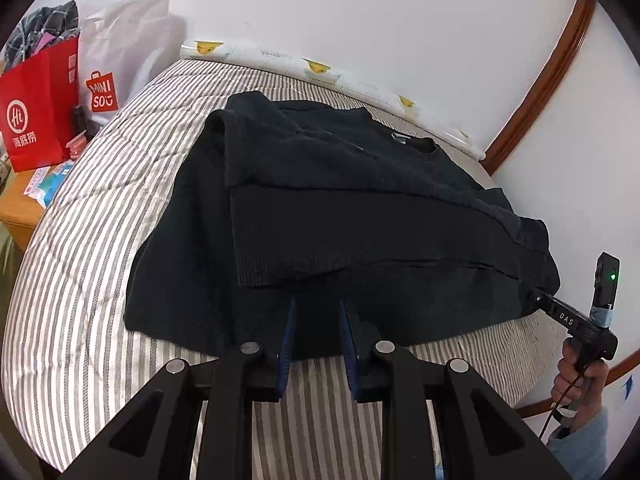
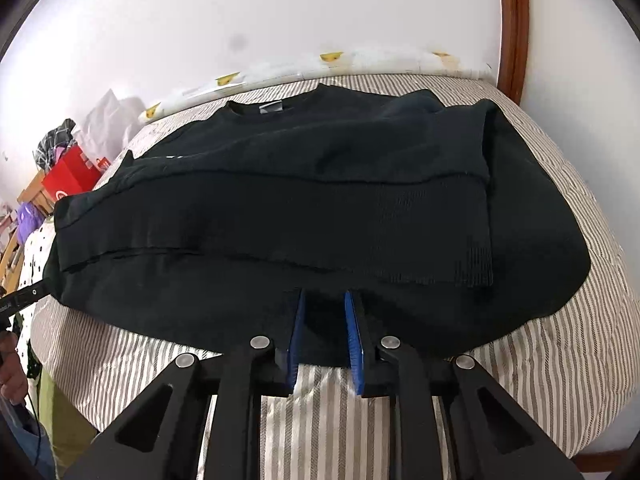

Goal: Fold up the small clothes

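A black sweater [image 1: 320, 208] lies flat on the striped bed [image 1: 80, 240], neck to the far side, both sleeves folded across its body. It also shows in the right wrist view [image 2: 320, 208]. My left gripper [image 1: 318, 304] is open, its blue-padded fingers over the sweater's near hem, left part. My right gripper [image 2: 325, 298] is open over the near hem, right part. In the left wrist view the right gripper's body [image 1: 568, 316] shows at the sweater's right corner, held by a hand. I cannot tell whether the fingers touch the cloth.
A red paper bag [image 1: 40, 108] and a white Miniso bag [image 1: 108, 72] stand on a wooden side table at the bed's left. White wall with brown trim [image 1: 552, 68] runs behind. A pillow edge with yellow ducks [image 1: 316, 66] lies along the far side.
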Demonstrator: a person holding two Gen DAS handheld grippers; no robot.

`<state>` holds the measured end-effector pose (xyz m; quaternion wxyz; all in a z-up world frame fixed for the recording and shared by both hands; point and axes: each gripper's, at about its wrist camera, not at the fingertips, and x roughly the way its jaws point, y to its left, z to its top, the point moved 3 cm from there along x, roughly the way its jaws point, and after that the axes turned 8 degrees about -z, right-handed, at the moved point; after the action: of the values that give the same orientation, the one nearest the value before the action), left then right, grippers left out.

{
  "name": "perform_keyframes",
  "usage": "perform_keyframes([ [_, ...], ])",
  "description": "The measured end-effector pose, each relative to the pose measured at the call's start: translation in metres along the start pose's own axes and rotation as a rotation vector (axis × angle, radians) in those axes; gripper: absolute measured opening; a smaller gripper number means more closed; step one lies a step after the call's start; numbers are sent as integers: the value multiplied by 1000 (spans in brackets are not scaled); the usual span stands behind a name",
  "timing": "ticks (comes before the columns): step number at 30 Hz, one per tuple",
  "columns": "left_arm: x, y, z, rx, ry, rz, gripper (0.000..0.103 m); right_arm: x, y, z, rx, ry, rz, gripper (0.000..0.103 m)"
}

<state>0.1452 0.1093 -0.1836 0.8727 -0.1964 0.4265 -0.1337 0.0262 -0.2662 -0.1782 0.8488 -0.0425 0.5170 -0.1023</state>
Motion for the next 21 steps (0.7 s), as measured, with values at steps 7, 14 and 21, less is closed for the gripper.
perform_keyframes([
  [7, 27, 3, -1, 31, 66, 58, 20, 17, -3, 2, -20, 32, -37, 10],
  [14, 35, -6, 12, 91, 20, 139, 20, 23, -3, 9, -21, 28, -51, 6],
  [21, 43, 2, 41, 65, -5, 95, 19, 25, -4, 44, -46, -44, -106, 5],
])
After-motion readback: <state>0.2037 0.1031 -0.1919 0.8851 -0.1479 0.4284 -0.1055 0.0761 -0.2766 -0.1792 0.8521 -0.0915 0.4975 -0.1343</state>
